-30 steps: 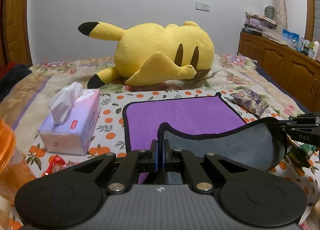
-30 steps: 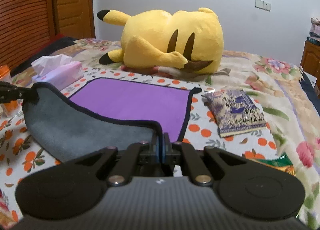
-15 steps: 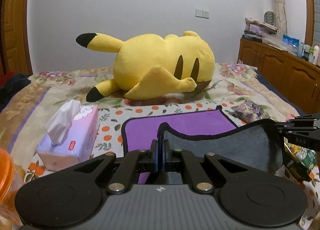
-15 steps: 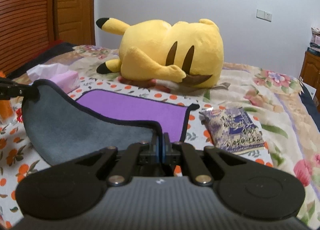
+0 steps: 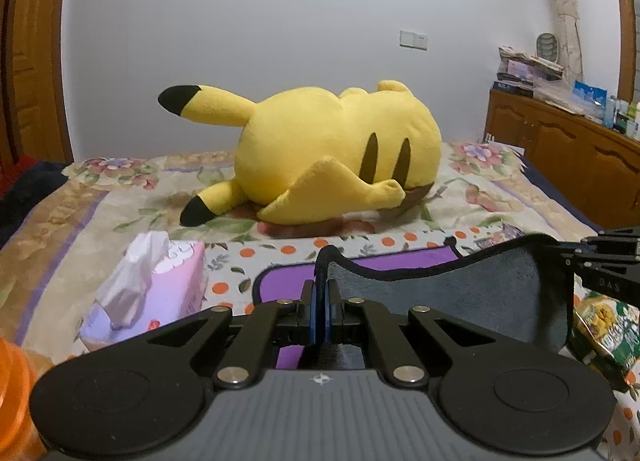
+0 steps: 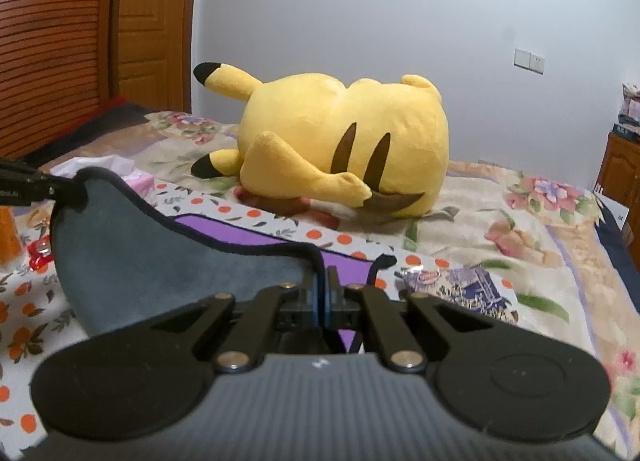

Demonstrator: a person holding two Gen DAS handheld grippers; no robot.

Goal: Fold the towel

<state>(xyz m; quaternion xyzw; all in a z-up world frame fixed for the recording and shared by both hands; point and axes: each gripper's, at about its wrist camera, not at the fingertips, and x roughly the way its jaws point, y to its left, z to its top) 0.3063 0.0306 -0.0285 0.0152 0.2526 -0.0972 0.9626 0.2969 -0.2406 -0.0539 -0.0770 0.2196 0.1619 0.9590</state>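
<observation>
So the fold is only about half made, I judge; the purple towel with a grey underside and black edging [image 5: 460,293] has its near edge lifted off the flowered bedspread [image 5: 80,213], while the far part lies flat and purple on the bed, in front of the big yellow plush toy [image 5: 340,157]; the near corners are not yet brought over to the far edge, and the laying down and smoothing are left to do.

My left gripper [image 5: 320,313] is pinched tight on the near left corner of the towel, the black hem coming up between its fingers; my right gripper [image 6: 322,301] is clamped in the same way on the near right corner; the grey side hangs between them like a shallow curve.

Both tools point forward toward the toy, about level with each other and raised above the bed; the pink tissue box [image 5: 160,285] stands just beside the towel on my left; the patterned snack packet [image 6: 468,289] lies near on my right.
</observation>
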